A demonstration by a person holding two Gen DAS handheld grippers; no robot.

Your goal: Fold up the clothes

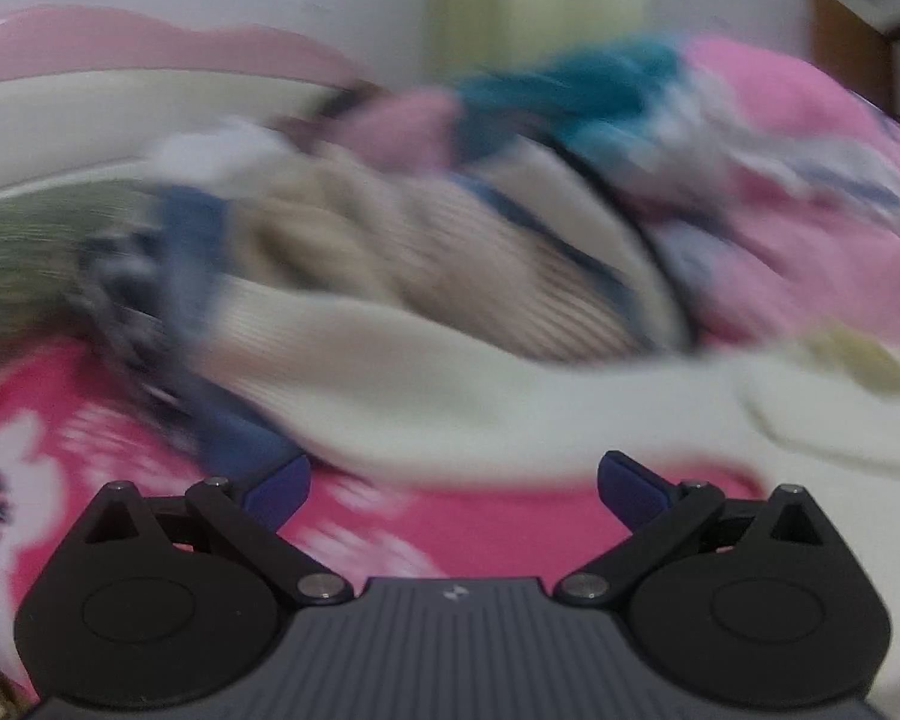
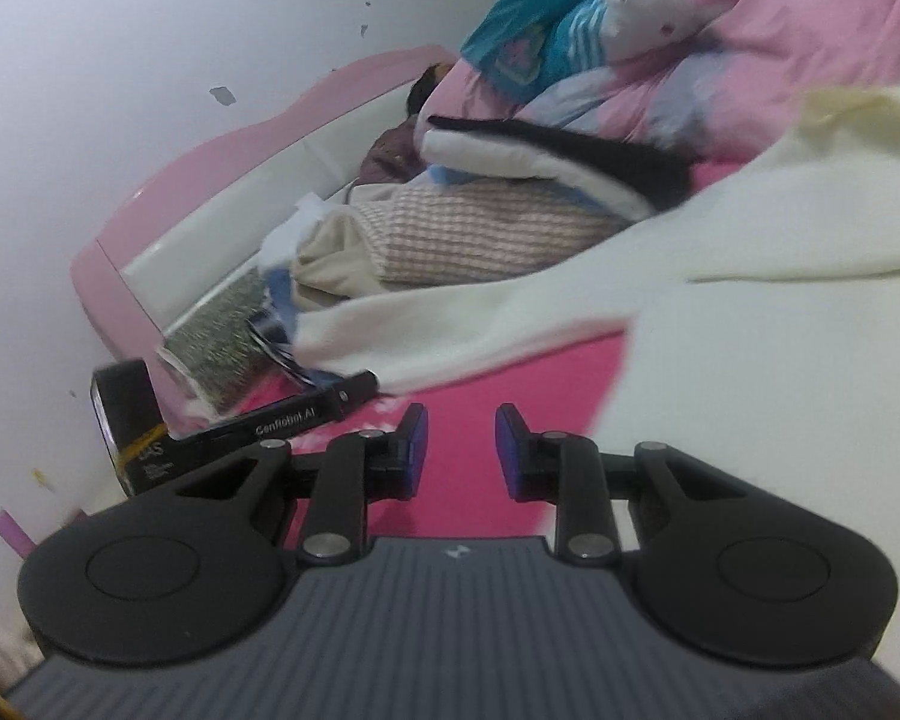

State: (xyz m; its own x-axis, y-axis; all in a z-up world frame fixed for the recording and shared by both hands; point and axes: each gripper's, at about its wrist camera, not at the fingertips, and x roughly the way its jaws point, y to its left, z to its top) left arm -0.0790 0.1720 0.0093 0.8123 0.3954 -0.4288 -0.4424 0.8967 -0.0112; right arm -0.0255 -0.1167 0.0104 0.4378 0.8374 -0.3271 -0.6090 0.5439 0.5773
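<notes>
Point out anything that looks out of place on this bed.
A cream ribbed knit garment sprawls unfolded across the bright pink bedsheet, and behind it sits a jumbled heap of clothes. Nothing looks damaged or spilled.

Left gripper (image 1: pixel 453 489): jaws spread wide, nothing between, fingertips at ten and two o'clock. Right gripper (image 2: pixel 461 447): jaws narrowly parted, empty, fingers pointing toward twelve o'clock.
</notes>
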